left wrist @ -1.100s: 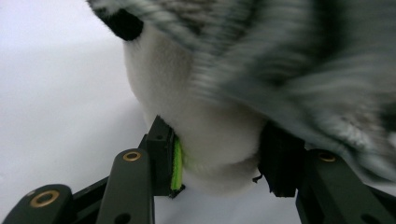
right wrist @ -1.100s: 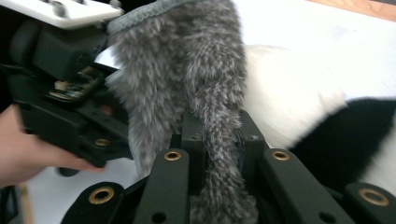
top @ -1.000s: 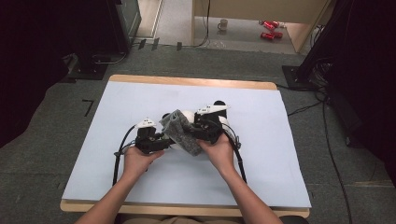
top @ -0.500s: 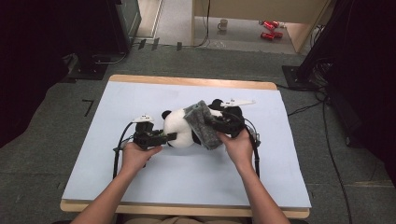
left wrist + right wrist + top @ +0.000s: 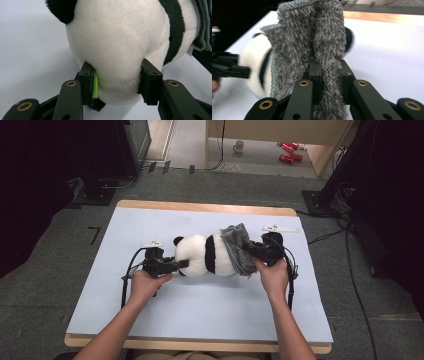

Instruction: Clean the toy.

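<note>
lying on its side across the middle of the pale blue tabletop (image 5: 150, 320), the white and black plush panda toy (image 5: 202, 255) now shows far more of its body than a second ago, when the fuzzy grey microfibre cloth (image 5: 236, 249) sat bunched between the two hands and hid most of it. the right hand-held gripper (image 5: 255, 251) has carried the cloth away toward the right side of the tabletop, so the grey fabric now covers just the right end of the panda, draped against it. the left hand-held gripper (image 5: 182, 264) sits where it was, at the panda's left end.

in the left gripper view the left hand-held gripper (image 5: 117, 80) is clamped on a bulge of the panda's white plush (image 5: 117, 42), the fur squeezed between both pads, a green strip showing on one pad. in the right gripper view the right hand-held gripper (image 5: 329, 72) is closed tight on a fold of the grey cloth (image 5: 312, 37), which rises between its black jaws and blocks most of the panda (image 5: 254, 67) behind it.

beyond the tabletop's far wooden edge, a mug (image 5: 239, 146) and some red items (image 5: 286, 151) lie on the floor, well apart from the work. a cable (image 5: 127, 275) loops beside the left hand.
</note>
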The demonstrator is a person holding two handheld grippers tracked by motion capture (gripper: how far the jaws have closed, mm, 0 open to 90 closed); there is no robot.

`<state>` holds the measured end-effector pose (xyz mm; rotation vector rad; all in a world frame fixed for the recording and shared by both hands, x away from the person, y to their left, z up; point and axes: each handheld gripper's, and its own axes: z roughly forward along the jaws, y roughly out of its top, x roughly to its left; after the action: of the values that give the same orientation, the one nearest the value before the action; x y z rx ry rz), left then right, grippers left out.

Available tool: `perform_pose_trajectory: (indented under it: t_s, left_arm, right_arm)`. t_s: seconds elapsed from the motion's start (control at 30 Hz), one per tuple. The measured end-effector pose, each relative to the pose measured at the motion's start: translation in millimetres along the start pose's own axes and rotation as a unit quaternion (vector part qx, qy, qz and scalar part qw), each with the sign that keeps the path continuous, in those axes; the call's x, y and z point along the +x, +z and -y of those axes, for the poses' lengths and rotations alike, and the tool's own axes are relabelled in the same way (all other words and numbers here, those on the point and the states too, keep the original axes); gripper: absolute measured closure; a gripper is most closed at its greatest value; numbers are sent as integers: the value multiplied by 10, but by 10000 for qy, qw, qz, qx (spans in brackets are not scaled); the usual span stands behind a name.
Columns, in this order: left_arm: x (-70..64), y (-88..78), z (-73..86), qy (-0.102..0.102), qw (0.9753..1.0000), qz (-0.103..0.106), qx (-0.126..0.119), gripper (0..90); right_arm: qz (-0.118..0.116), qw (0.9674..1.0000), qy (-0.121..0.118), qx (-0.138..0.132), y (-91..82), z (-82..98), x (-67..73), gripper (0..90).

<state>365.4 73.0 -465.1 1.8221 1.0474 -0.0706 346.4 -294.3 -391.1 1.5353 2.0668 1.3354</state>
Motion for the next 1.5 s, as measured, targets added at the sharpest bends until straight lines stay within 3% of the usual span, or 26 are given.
perform_pose_trajectory:
  t_s: [0.07, 0.2, 0.43, 0.67, 1.03, 1.13, 1.23, 1.33, 1.5]
  left_arm:
    - [14, 0, -3, 1, 10000, 15, 8, 544]
    - [17, -1, -16, 83, 9999, 55, 47, 537]
    - [35, -18, -27, 96, 9998, 154, 68, 416]
    - [16, -79, -4, 654, 9978, 22, -72, 330]
    - [17, -137, 85, 791, 9967, -128, -100, 333]
    - [9, -104, 123, 835, 9964, -107, -36, 332]
    - [-11, -15, 172, 882, 9959, -65, 183, 329]
    - [-44, 88, 233, 1123, 9934, -222, 70, 294]
    - [-5, 142, 227, 970, 9948, -271, -173, 288]
  right_arm:
    - [97, 9999, 23, 57, -11, 14, -41, 783]
    - [-64, 9998, 187, 67, -6, 55, -81, 785]
    - [-116, 9997, 236, 23, -2, 69, -106, 784]
    - [-70, 9998, 183, -43, 23, 55, -115, 781]
    - [173, 9997, 109, -159, 139, 20, -126, 773]
    - [207, 9996, 112, -154, 153, 8, -145, 771]
    - [219, 9996, 123, -161, 165, -1, -145, 772]
    - [220, 9996, 74, -183, 169, -22, -117, 775]
    - [213, 9994, 49, -254, 70, -84, -72, 780]
